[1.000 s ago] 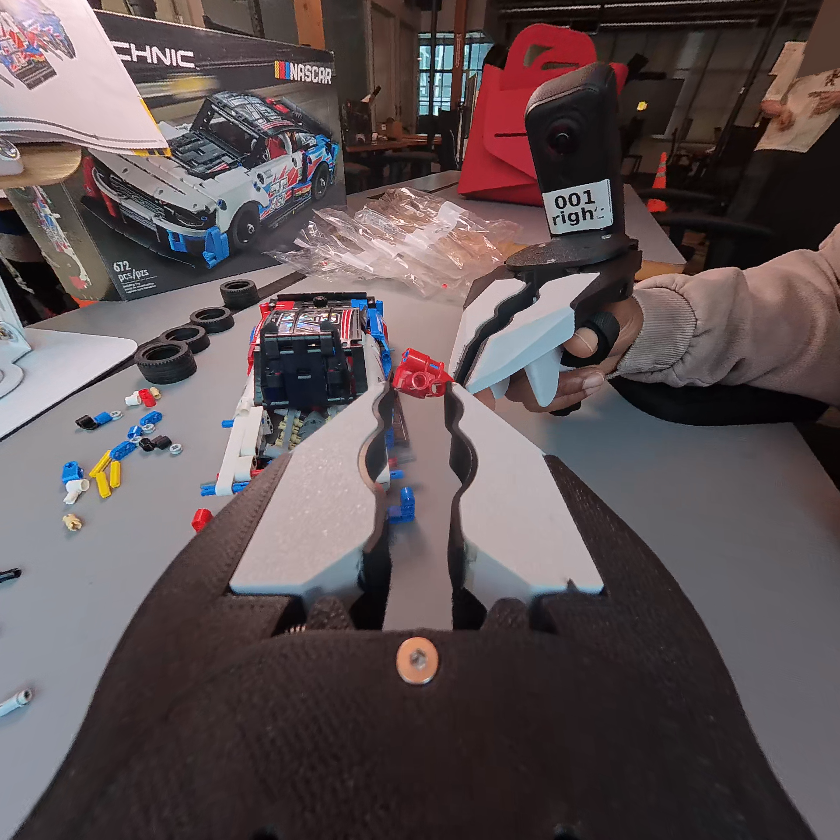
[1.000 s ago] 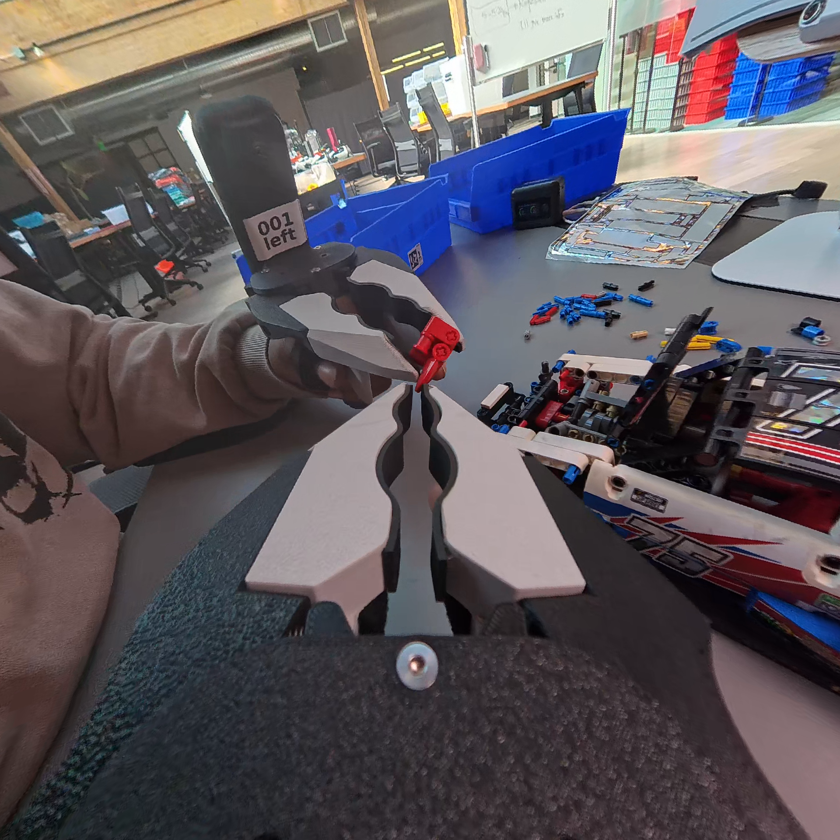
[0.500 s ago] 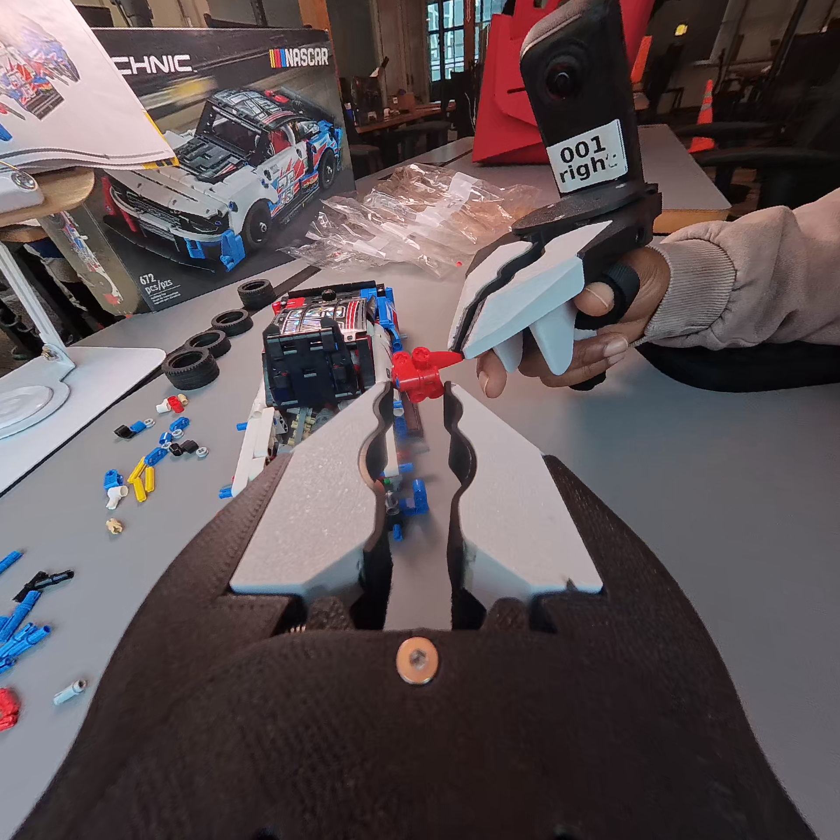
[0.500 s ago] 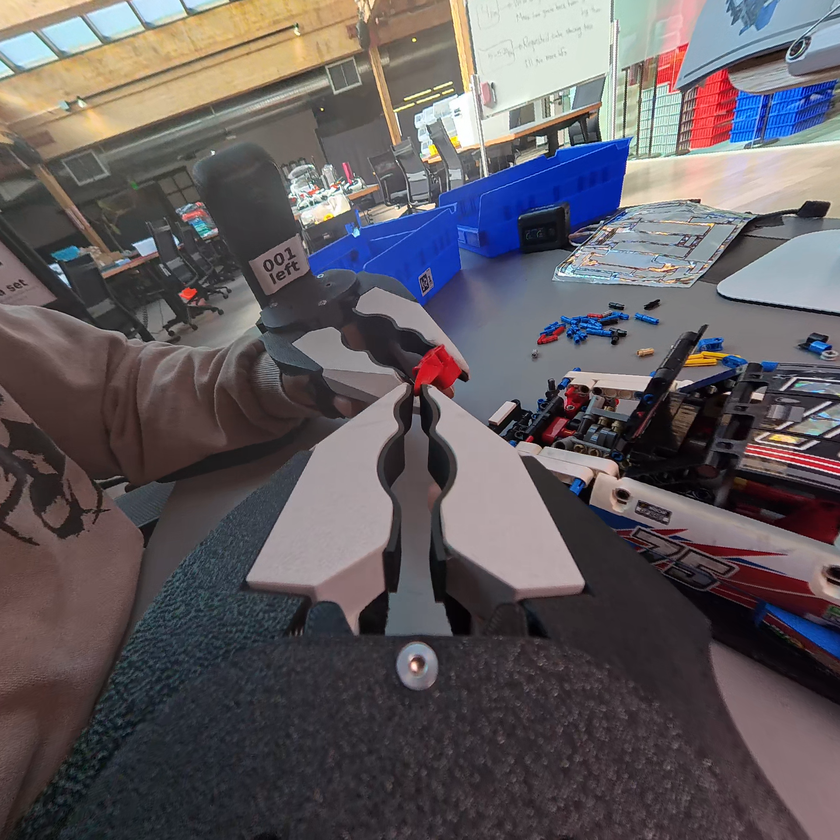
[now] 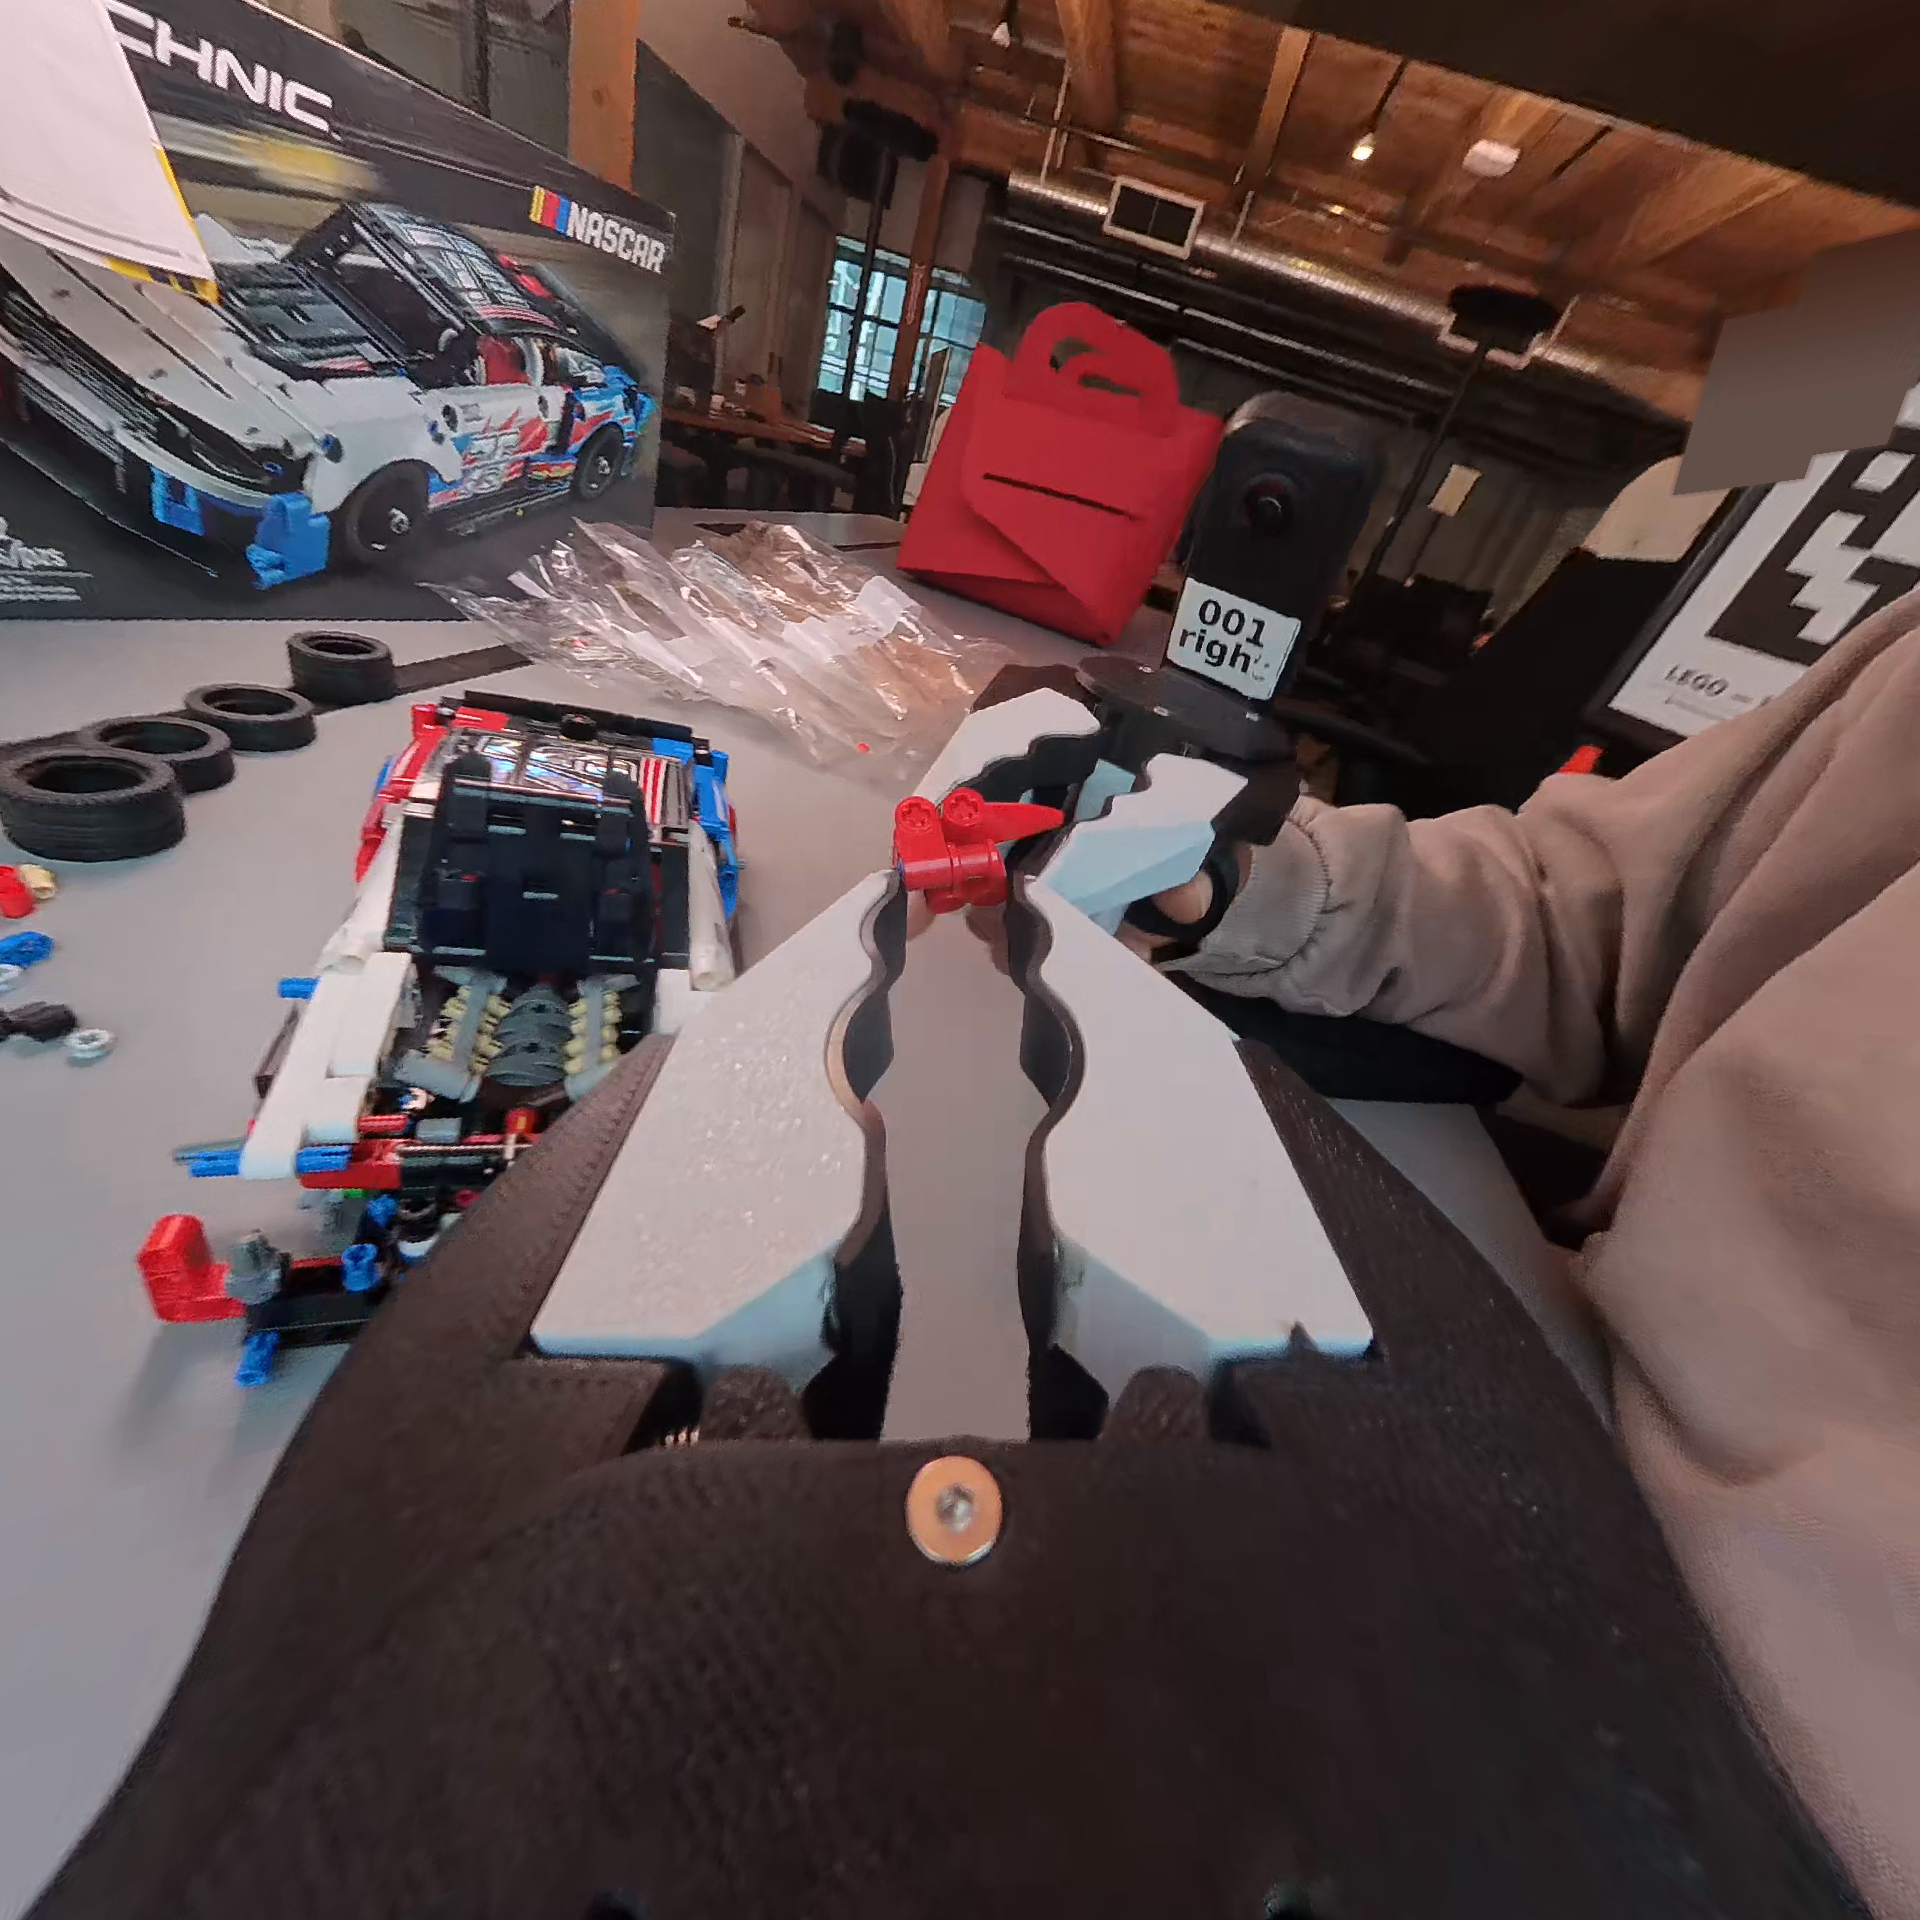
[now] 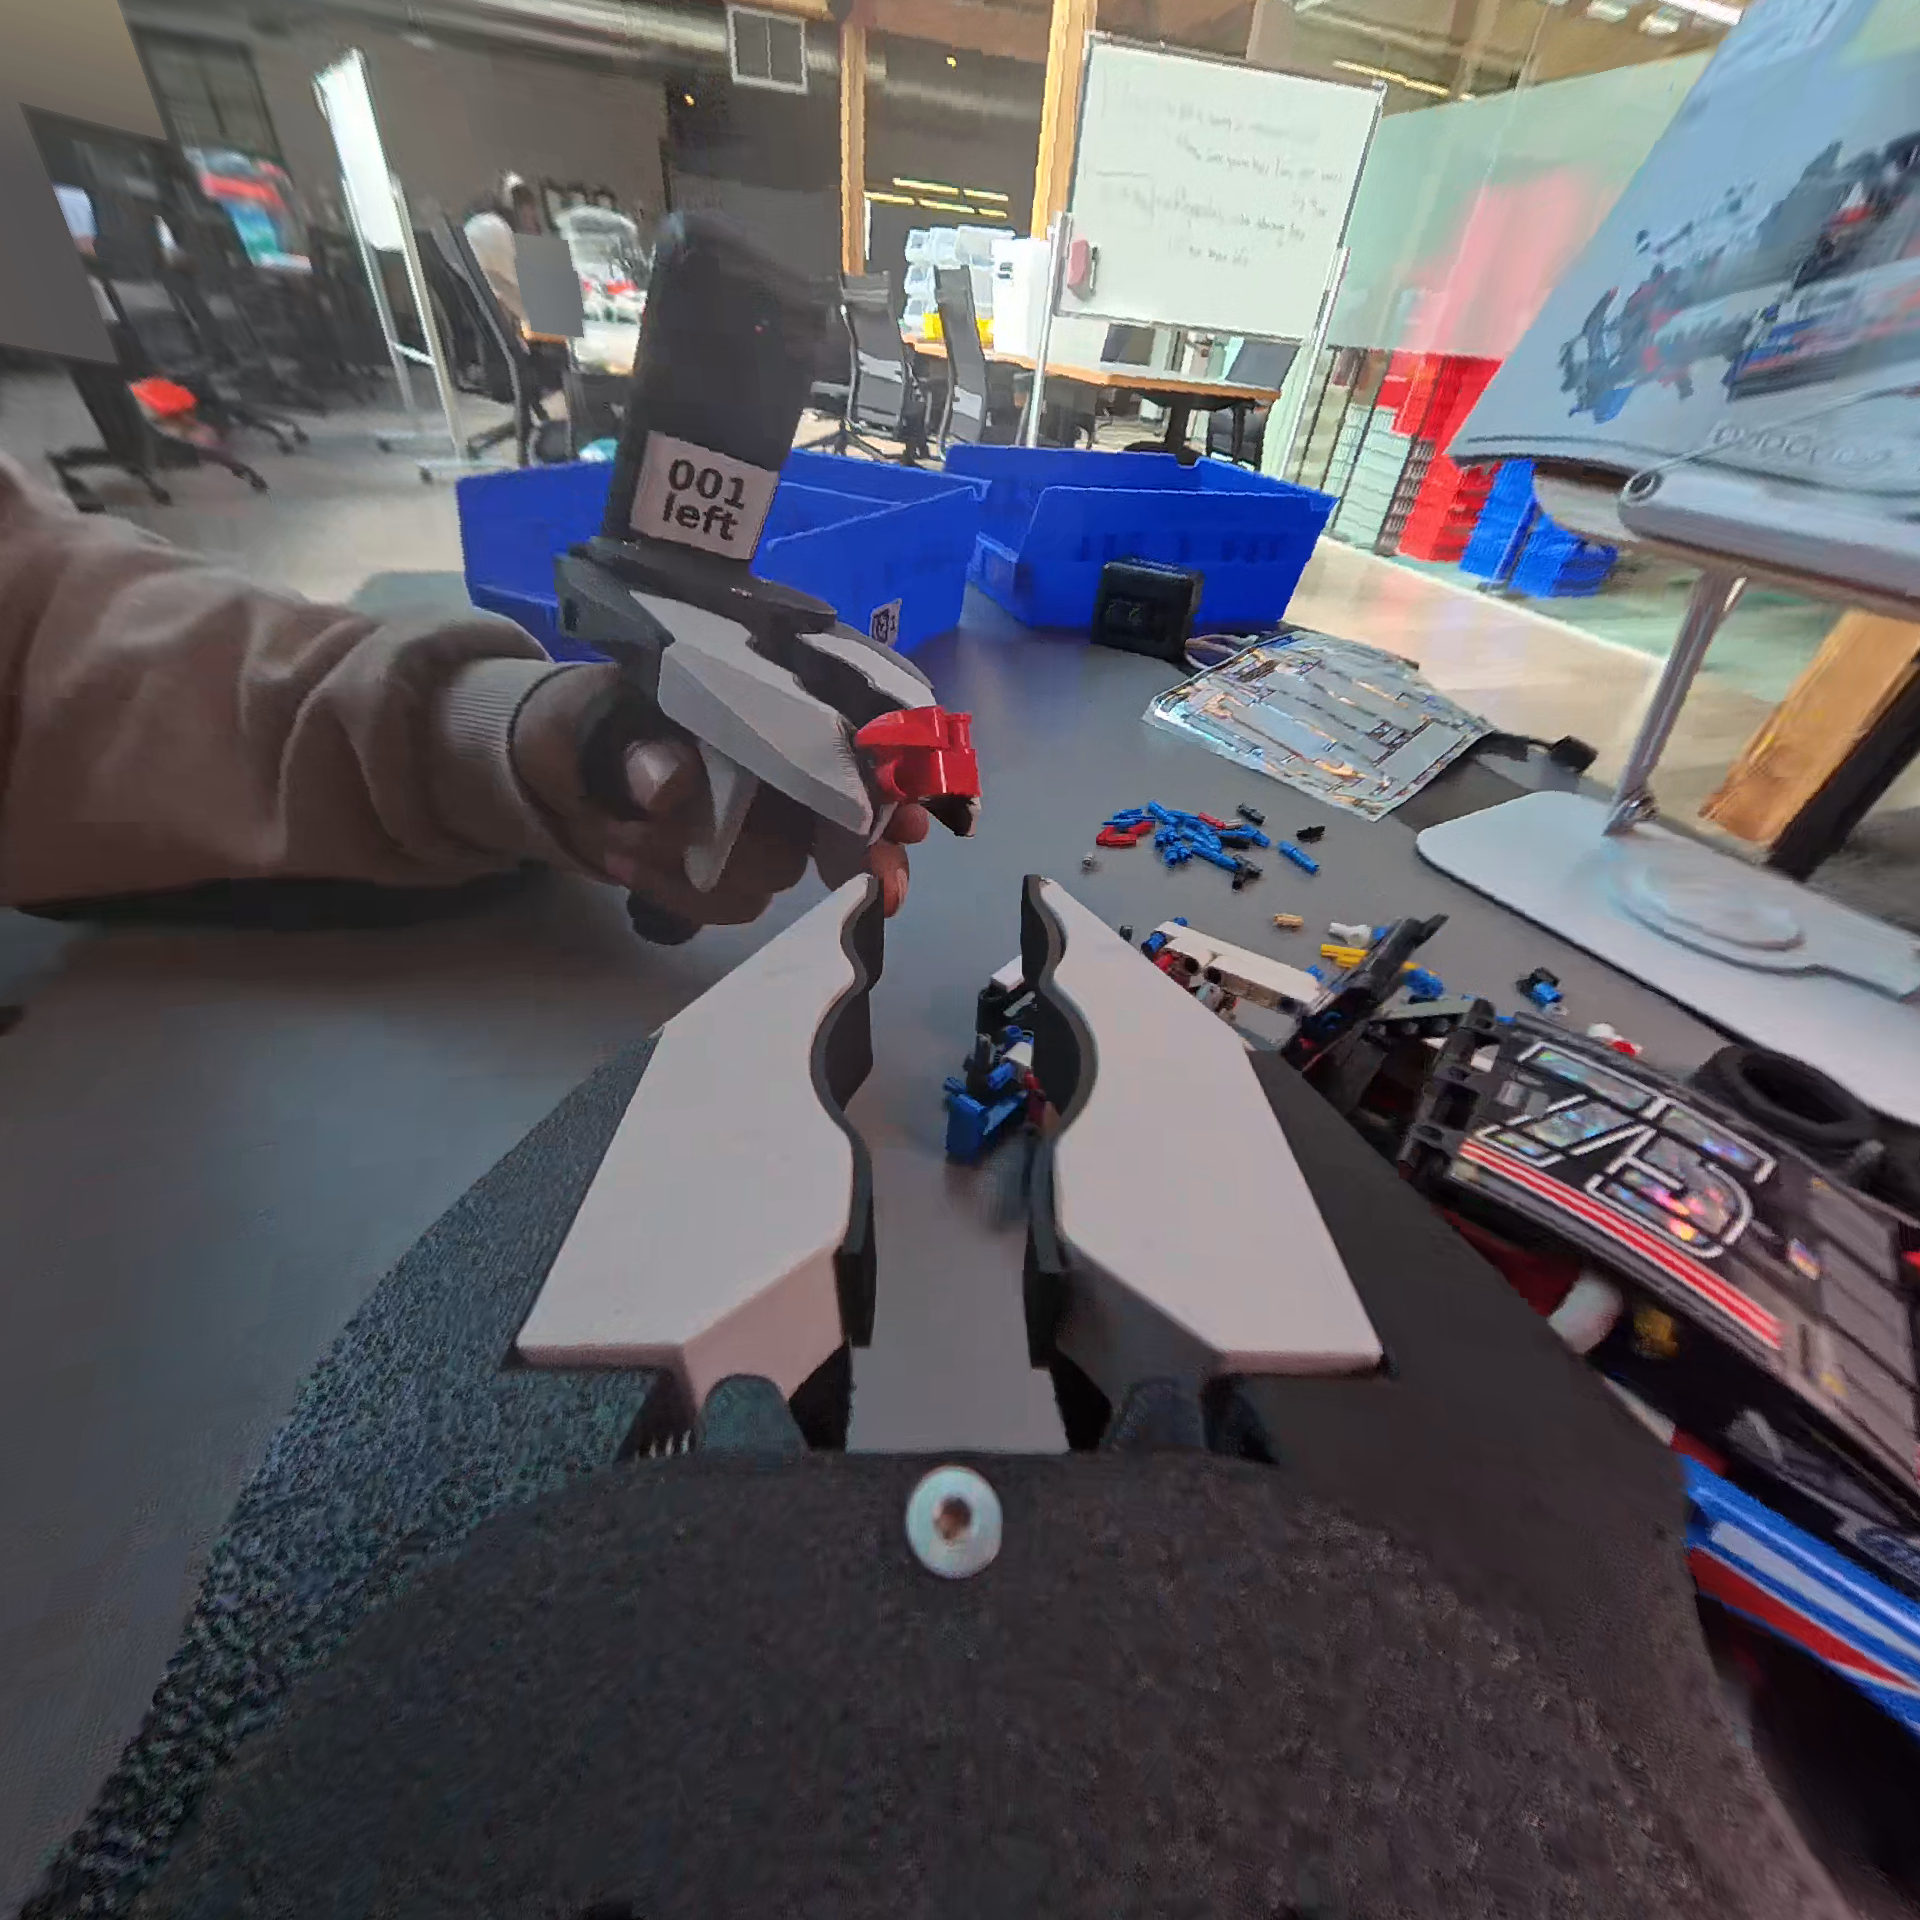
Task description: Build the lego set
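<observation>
**Left and right wrist views.** The left gripper [image 5: 958, 894] is shown clamped on a small red piece [image 5: 948, 847], which is pinched between the fingertips and raised above the grey table [image 5: 156, 1455]. The pointed end of the piece is directed toward the right gripper [image 6: 951, 899], just ahead of the left one. Whether the two touch cannot be told.

The fingers of the right gripper are held apart, with nothing gripped between them. Through the gap, a small blue and black cluster of parts [image 6: 987, 1091] is seen lying on the table below.

The partly built car model [image 5: 530, 914] rests on the table to the left of the left gripper and to the right of the right gripper. Four black tyres [image 5: 94, 800] are lined up farther left of the left gripper. The set's box [image 5: 343, 395] and empty plastic bags [image 5: 727, 623] lie ahead of it.

Loose blue and red small parts [image 6: 1195, 831] are scattered ahead of the right gripper, with a sticker sheet [image 6: 1309, 717] beyond them.
</observation>
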The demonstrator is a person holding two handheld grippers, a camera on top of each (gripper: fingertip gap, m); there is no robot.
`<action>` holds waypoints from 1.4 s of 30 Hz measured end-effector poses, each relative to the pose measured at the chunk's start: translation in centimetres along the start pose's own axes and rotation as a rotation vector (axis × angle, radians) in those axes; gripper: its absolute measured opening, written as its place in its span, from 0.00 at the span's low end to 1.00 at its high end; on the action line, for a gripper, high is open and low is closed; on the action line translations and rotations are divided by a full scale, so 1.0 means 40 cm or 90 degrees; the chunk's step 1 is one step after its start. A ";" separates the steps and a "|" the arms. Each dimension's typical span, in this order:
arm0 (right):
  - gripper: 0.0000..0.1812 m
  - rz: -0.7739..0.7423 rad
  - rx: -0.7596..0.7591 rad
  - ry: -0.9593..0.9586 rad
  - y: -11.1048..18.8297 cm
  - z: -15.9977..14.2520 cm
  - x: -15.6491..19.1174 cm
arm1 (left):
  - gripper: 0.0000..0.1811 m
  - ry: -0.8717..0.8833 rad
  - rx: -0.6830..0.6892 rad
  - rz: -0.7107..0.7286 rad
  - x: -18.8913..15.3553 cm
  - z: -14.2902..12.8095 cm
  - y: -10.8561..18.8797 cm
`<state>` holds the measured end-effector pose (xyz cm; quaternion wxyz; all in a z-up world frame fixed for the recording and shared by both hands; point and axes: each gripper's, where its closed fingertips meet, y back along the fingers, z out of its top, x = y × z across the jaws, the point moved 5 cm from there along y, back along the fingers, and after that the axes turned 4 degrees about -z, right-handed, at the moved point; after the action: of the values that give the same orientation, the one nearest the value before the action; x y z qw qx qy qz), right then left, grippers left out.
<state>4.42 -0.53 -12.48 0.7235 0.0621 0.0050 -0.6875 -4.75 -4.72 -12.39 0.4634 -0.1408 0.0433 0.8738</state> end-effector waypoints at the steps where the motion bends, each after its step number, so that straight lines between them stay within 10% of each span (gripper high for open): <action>1: 0.14 -0.017 -0.001 0.050 -0.001 0.005 0.007 | 0.09 0.029 -0.009 -0.015 -0.002 -0.001 -0.002; 13: 0.07 -0.153 0.020 0.346 -0.016 0.018 0.042 | 0.09 0.378 -0.093 -0.133 -0.011 -0.029 -0.038; 28: 0.07 0.240 -0.056 -0.291 0.035 0.044 0.026 | 0.21 0.154 -0.027 -0.112 -0.022 0.009 0.003; 42: 0.07 0.280 0.015 -0.280 0.024 0.011 0.053 | 0.10 0.146 0.035 -0.162 -0.067 -0.007 -0.014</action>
<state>5.44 -2.61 -12.16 0.8380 -0.0798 -0.1732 -0.5112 -2.80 -6.59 -11.87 0.5661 -0.2310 0.1016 0.7848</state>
